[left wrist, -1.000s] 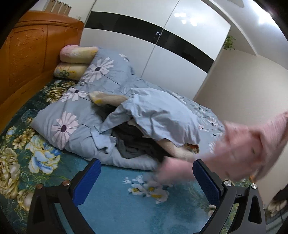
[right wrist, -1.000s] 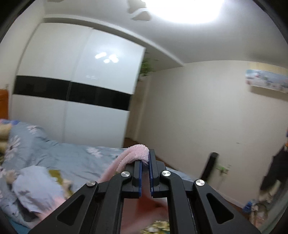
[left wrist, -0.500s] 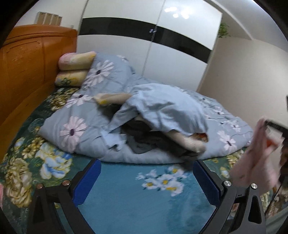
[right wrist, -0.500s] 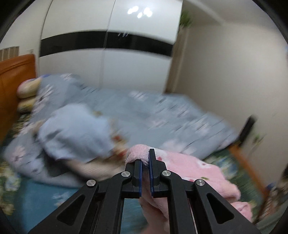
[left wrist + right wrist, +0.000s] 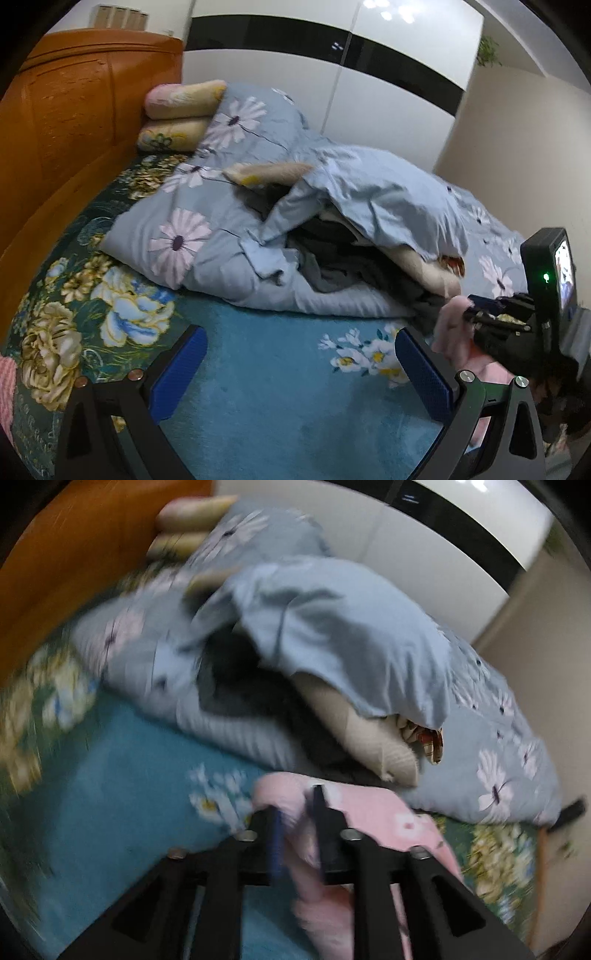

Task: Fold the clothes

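left claw (image 5: 301, 367): fingers spread wide, nothing between them, above the teal floral bed sheet (image 5: 258, 387).
right claw (image 5: 297, 825): blurred; pads slightly parted with the pink garment (image 5: 373, 812) bunched between them, so whether it grips the cloth is unclear.
pink garment: at the bed's near edge, draping over the sheet beside the right claw.
clothes pile (image 5: 332, 254): dark and beige pieces under a light blue shirt (image 5: 380, 199), resting on the flowered duvet (image 5: 177, 236).
headboard (image 5: 74, 122): orange wood, left of the pillows (image 5: 177, 110).
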The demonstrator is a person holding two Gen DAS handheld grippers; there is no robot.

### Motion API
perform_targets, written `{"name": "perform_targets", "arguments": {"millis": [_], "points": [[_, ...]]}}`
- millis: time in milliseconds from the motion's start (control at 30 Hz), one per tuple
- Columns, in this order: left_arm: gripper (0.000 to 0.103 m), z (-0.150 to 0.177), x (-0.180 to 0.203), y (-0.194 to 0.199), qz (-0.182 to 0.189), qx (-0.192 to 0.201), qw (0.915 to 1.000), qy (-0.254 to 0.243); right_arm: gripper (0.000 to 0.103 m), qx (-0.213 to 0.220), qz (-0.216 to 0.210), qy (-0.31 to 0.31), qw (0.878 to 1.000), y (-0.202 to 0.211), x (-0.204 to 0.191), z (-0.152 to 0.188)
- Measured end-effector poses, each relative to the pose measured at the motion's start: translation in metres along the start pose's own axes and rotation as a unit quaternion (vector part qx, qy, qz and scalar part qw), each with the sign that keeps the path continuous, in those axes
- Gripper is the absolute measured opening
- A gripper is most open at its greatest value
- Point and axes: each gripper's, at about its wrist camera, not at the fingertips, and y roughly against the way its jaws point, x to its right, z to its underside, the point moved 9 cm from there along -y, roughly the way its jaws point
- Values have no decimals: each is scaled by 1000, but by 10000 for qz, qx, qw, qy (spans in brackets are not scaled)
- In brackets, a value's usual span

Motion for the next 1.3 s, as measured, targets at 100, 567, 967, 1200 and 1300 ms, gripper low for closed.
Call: {"name": "perform_targets", "arguments": {"millis": [100,567,967,1200,1300], "points": [[103,5,20,-13,98,-162,9998,-102,60,1,-248,44,9997,12,0,7],[103,38,179,-64,1148,-766,9844,-1089,66,718,186,-4194,9048,52,222,255],[103,117,359,-147,1004,-2443,9511,-1601,66,403,-53,-5264,8493,18,220,354],[69,168,370,-172,433,-3184,9340,-1562,66,445,-148,-5598,8273,16,227,380],[25,167,353,-174,223,-3214,9354,-1458,64,496,-251,-5620,8253,19,229,377]]}}
